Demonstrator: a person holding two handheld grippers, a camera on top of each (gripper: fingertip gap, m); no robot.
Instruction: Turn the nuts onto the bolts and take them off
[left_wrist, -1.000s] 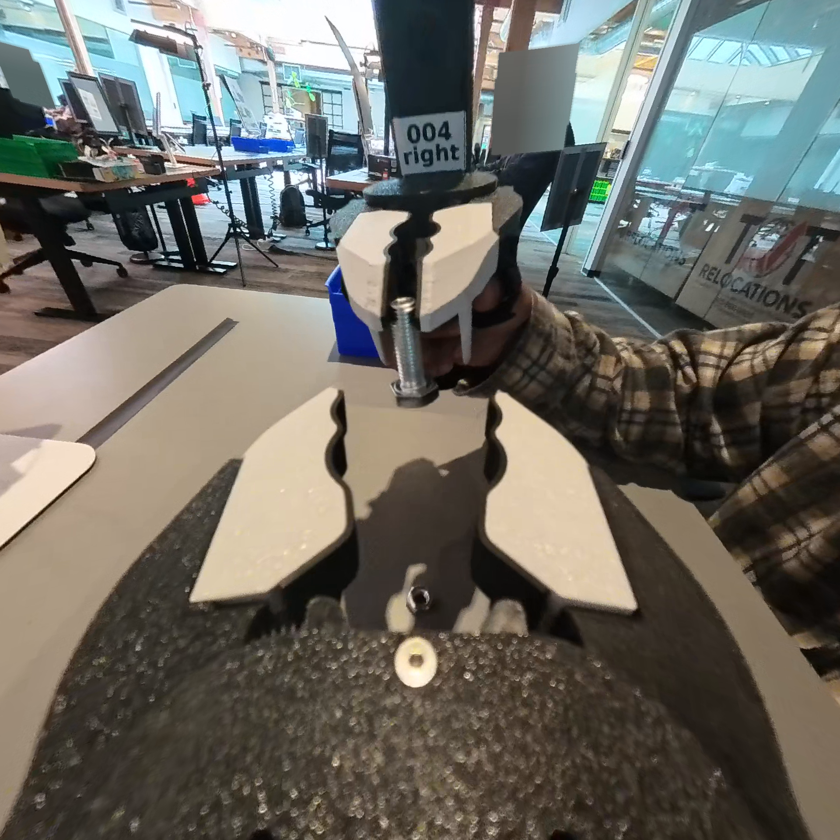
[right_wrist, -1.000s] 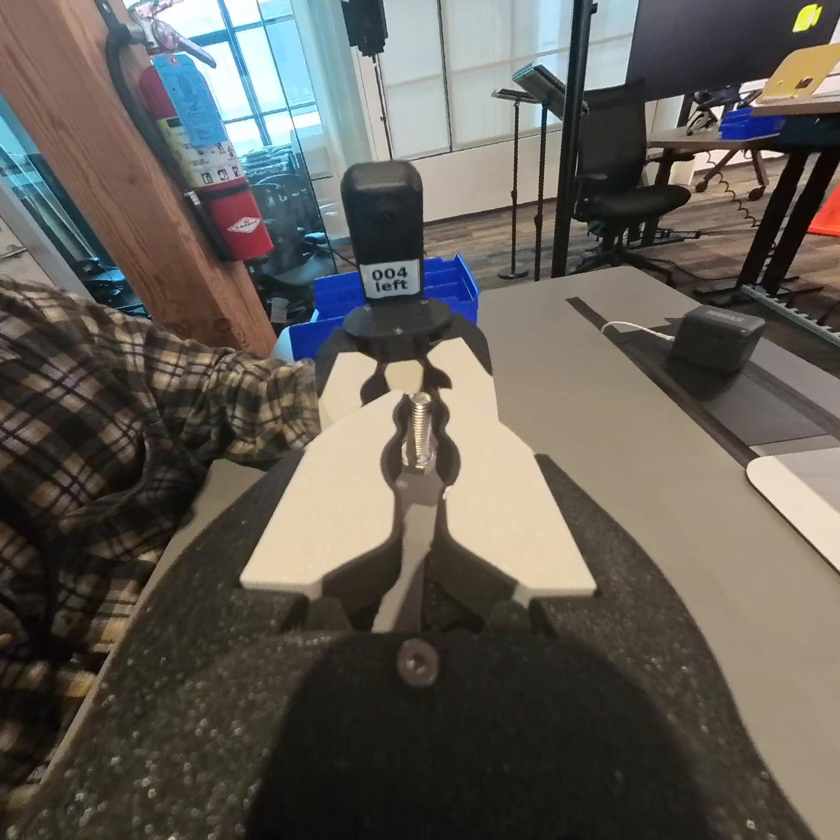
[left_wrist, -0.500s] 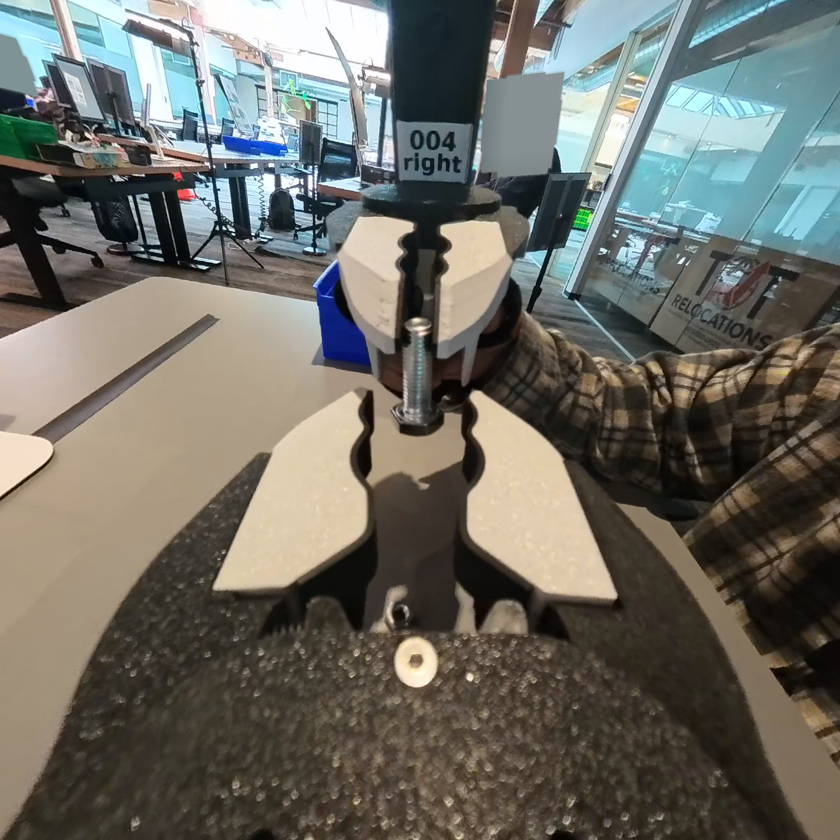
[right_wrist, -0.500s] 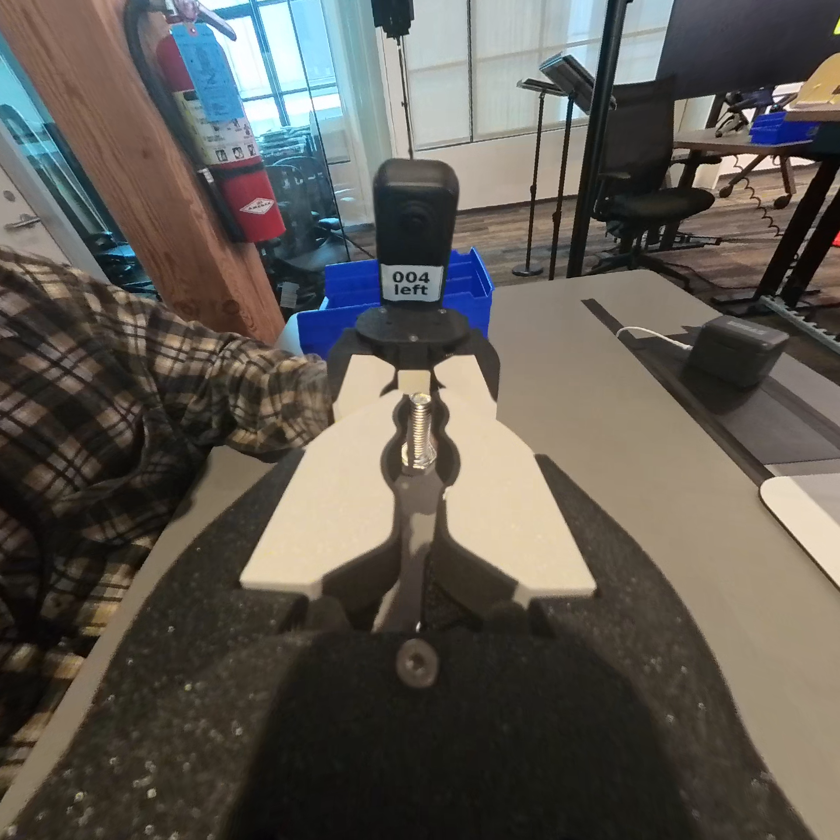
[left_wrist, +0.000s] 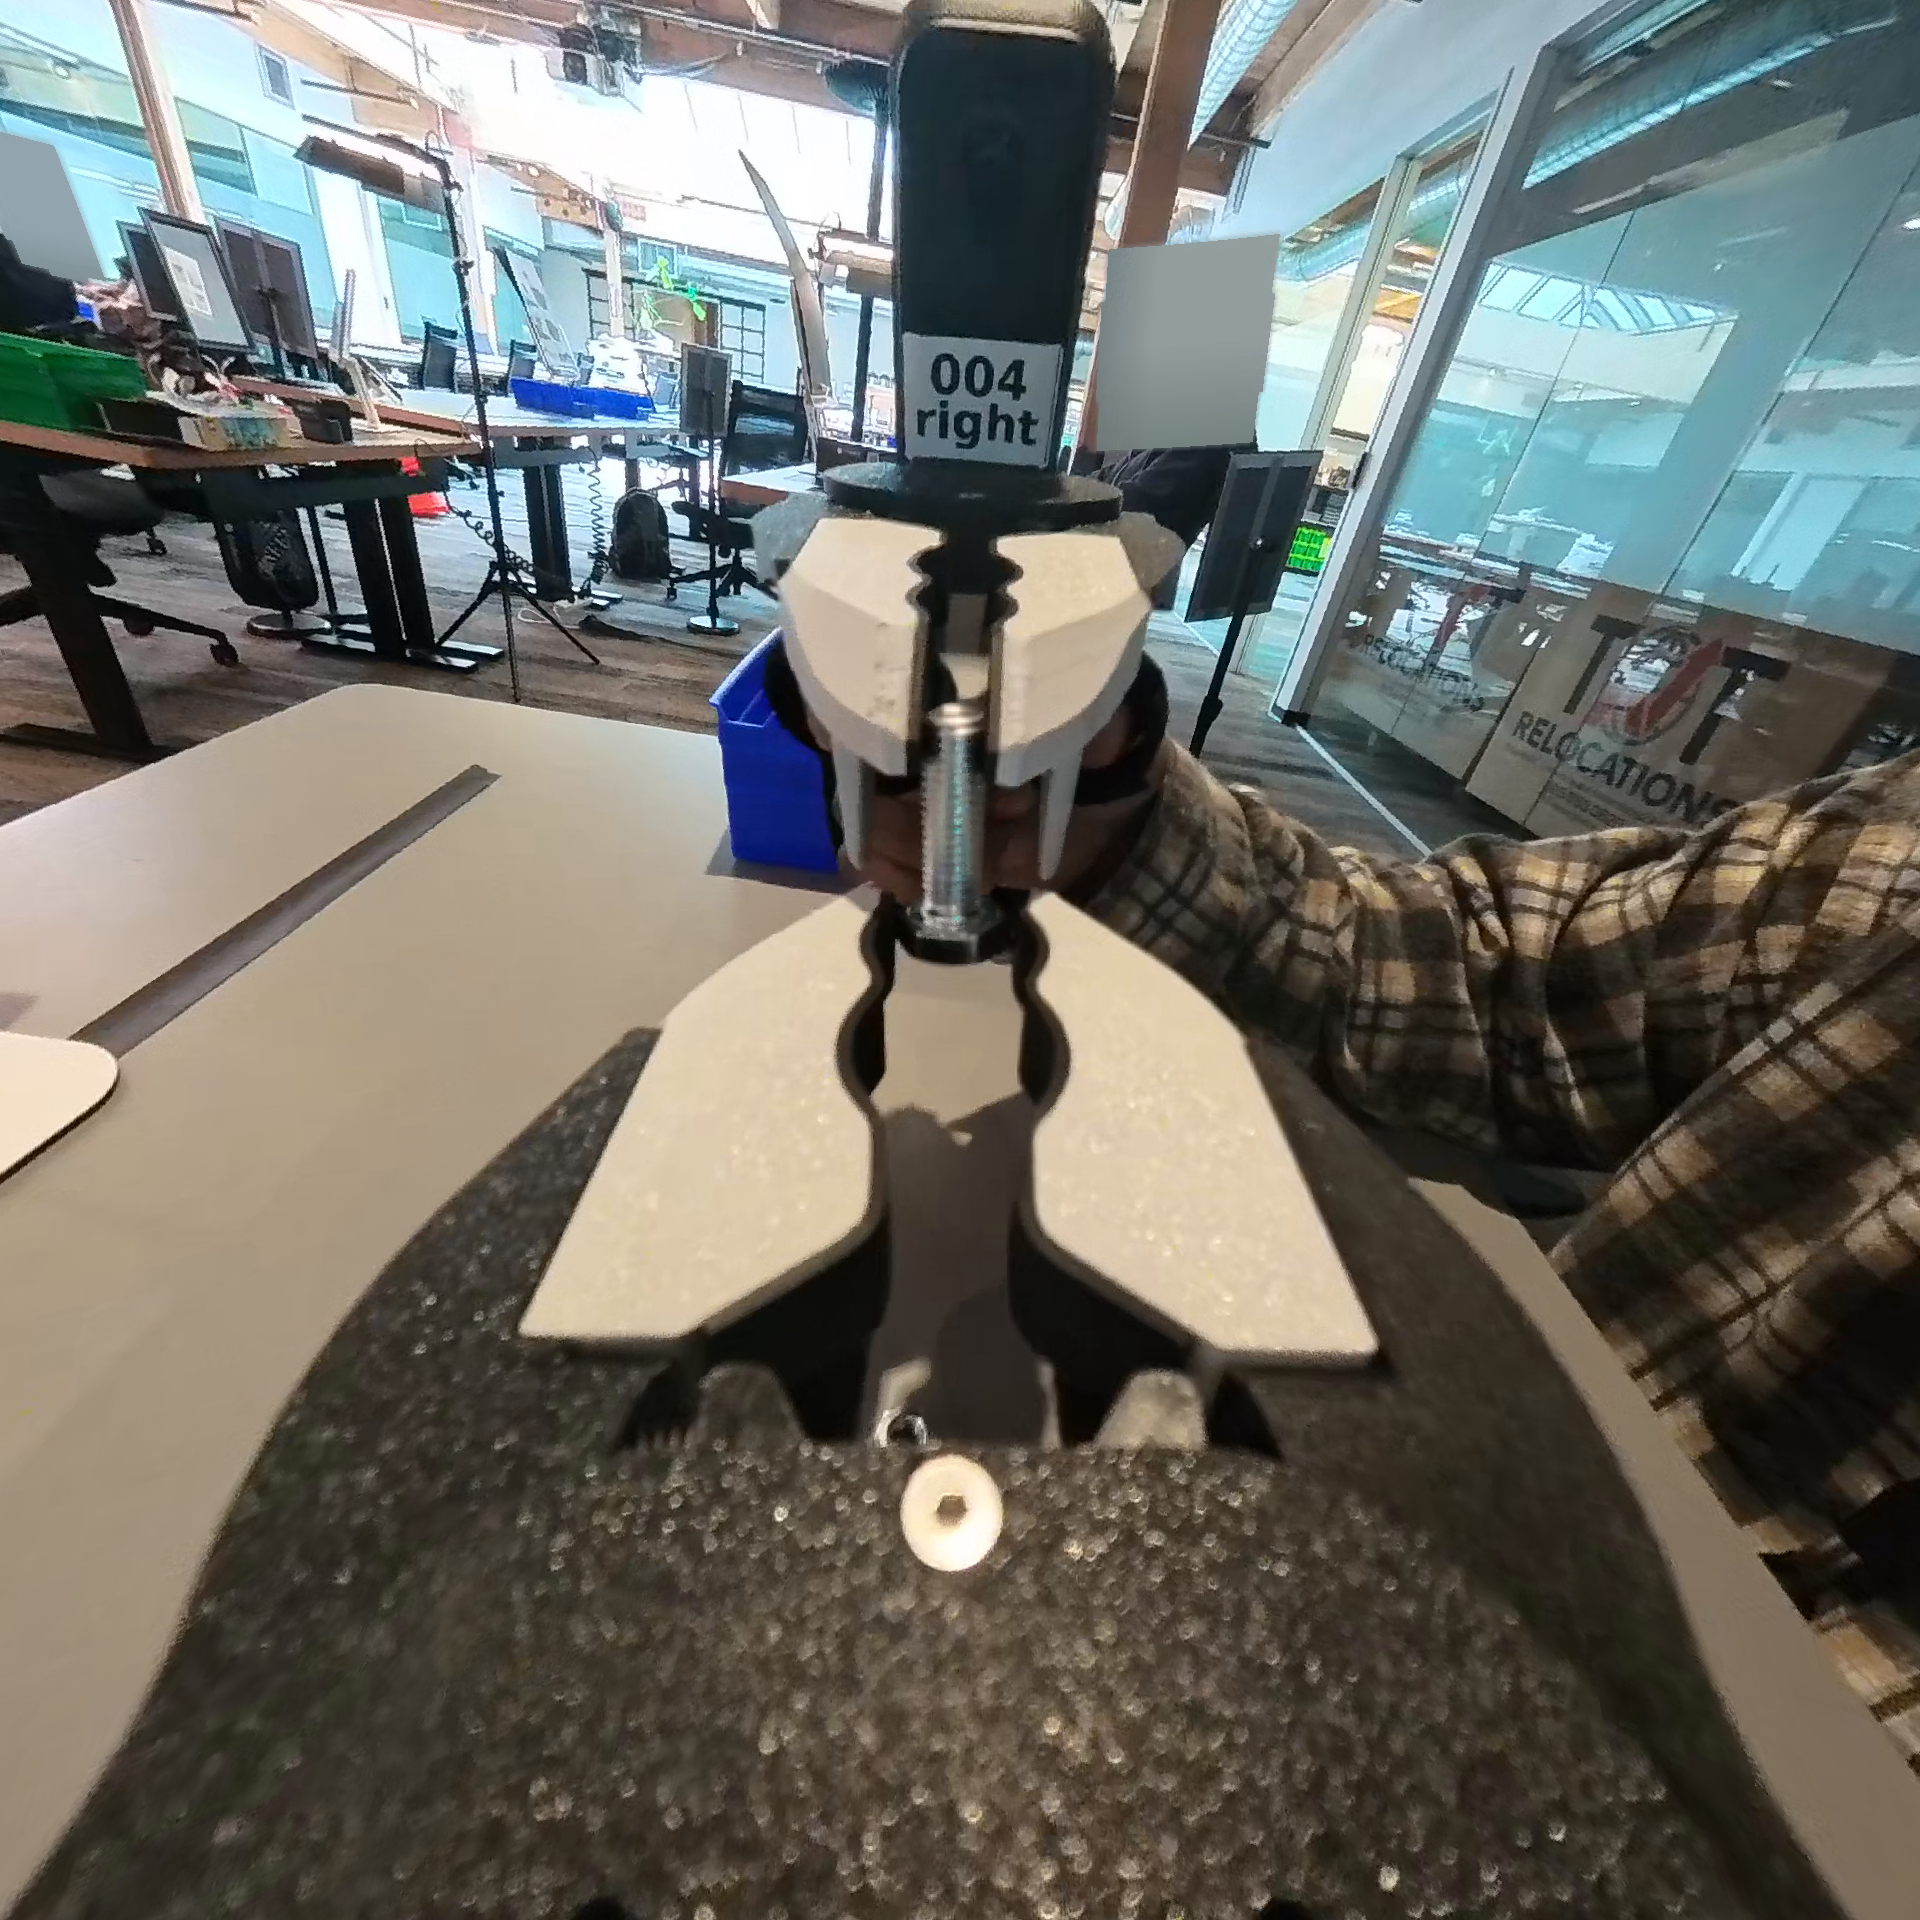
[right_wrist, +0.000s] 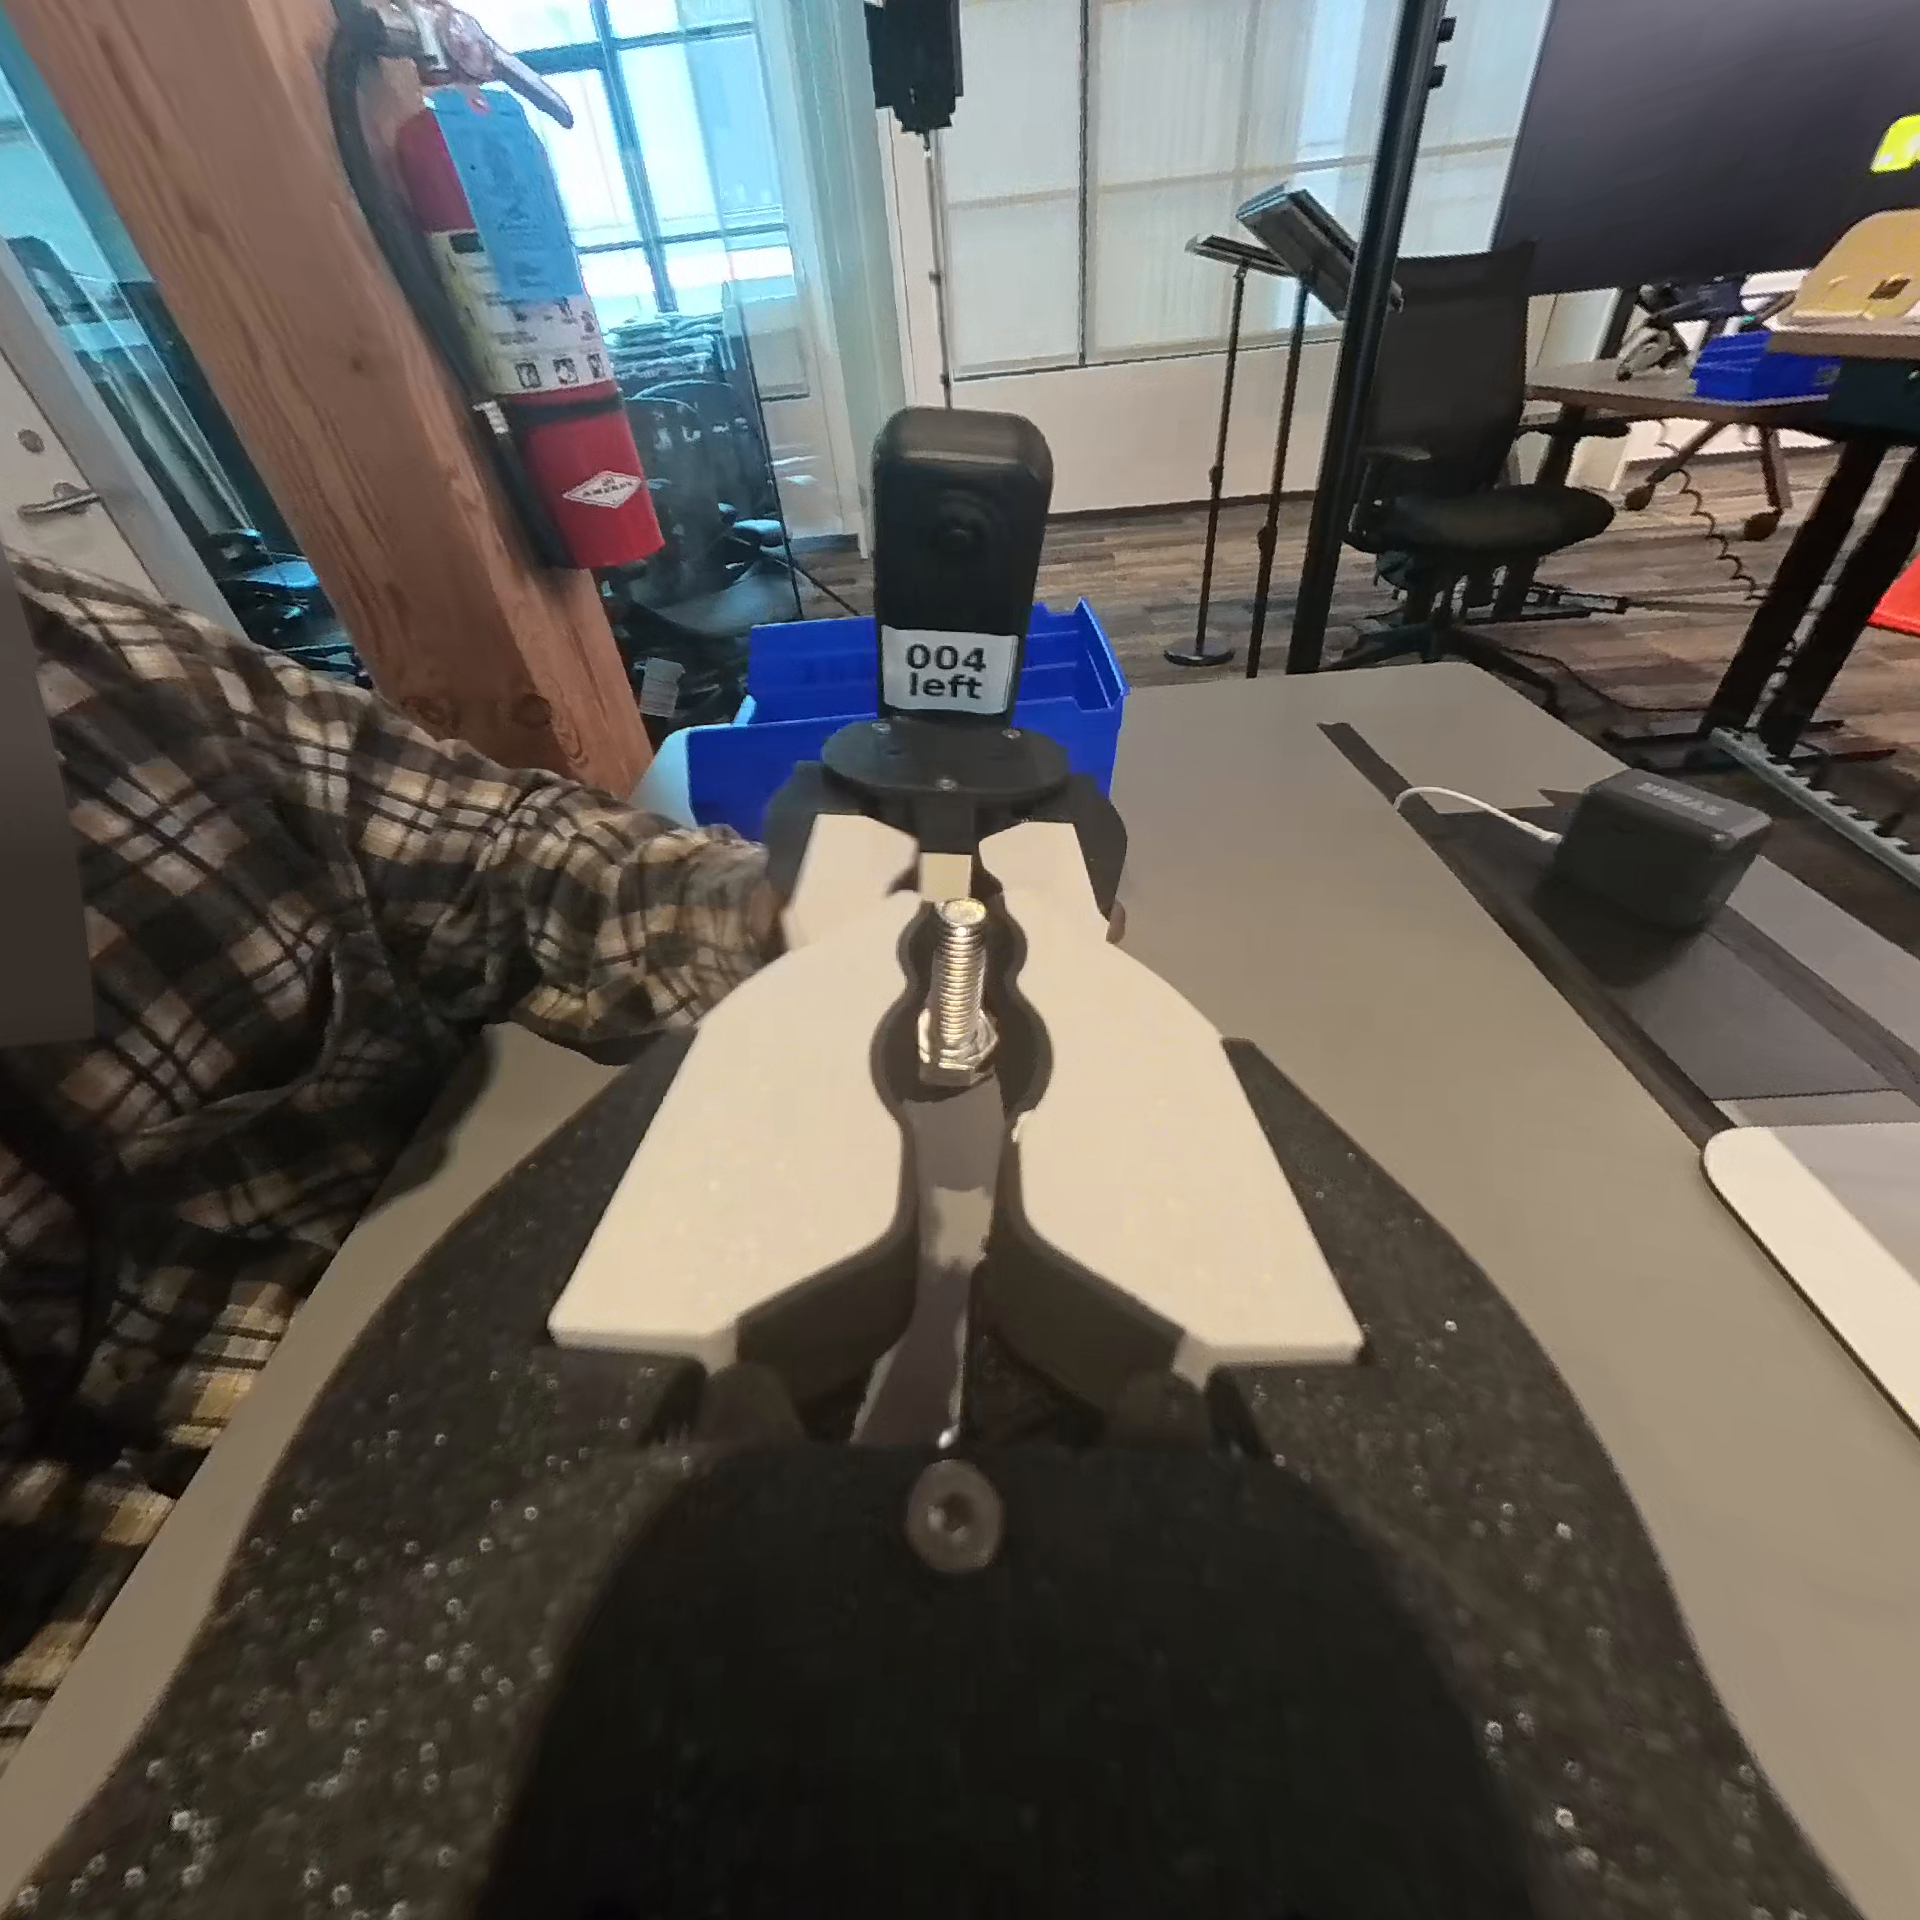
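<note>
A silver bolt (left_wrist: 954, 821) stands upright over the grey table (left_wrist: 312, 1091), hex end down. My right gripper (left_wrist: 956, 831) faces me in the left wrist view and is shut on the bolt's threaded shaft. In the right wrist view the bolt (right_wrist: 951, 987) sits in the notch of the right gripper (right_wrist: 956, 935). My left gripper (left_wrist: 951, 935) has its white fingers (left_wrist: 748, 1143) close on either side of the hex end, with a small gap showing. It also shows in the right wrist view (right_wrist: 951, 873). A small loose nut (left_wrist: 902, 1429) lies on the table under the left gripper, mostly hidden.
A blue bin (left_wrist: 774, 779) stands at the table's far edge behind the grippers. A black box with a white cable (right_wrist: 1652, 852) sits on a dark strip. A white pad (right_wrist: 1818, 1226) lies near the edge. Plaid sleeves (left_wrist: 1507, 987) reach in from the side. The grippers are tip to tip, or close to it.
The left gripper has moved forward to the bolt and its fingers have narrowed around the hex end. The right gripper still holds the bolt upright.
</note>
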